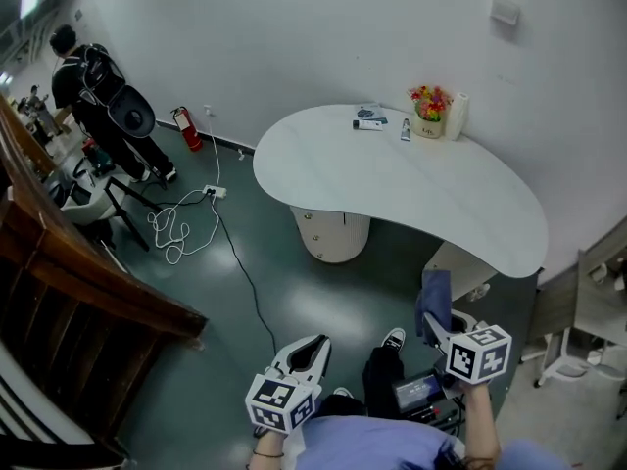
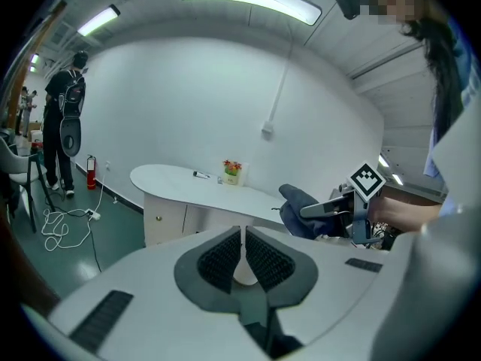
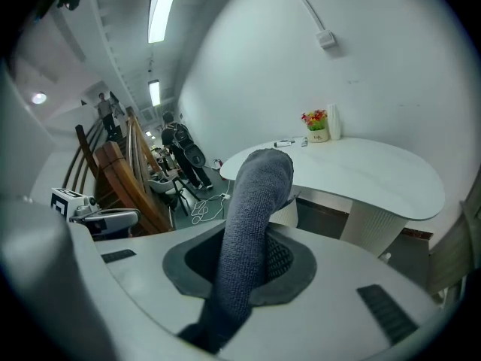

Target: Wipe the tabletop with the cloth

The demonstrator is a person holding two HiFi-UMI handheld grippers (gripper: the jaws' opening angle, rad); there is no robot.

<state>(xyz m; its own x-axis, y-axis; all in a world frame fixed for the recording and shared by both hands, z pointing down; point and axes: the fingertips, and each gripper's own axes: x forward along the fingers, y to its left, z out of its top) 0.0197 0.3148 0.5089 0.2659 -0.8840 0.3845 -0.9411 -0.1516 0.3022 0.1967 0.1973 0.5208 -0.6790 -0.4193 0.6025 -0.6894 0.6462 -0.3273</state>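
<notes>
Right gripper view: the right gripper (image 3: 252, 260) has its fingers clenched on the cloth (image 3: 254, 201), which stands up from them, short of the bench (image 3: 361, 168) and not touching it. The left gripper (image 2: 243, 253), also short of the bench, has its fingers pressed together on nothing. This looks like the approach; wiping is not begun. Next, carry the cloth over the bench's near edge and press it flat, minding the flowers (image 1: 428, 101) and perhaps pens (image 1: 370, 123) at the bench's far edge.

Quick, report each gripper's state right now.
Left gripper: closed, empty.
Right gripper: closed on the cloth.
</notes>
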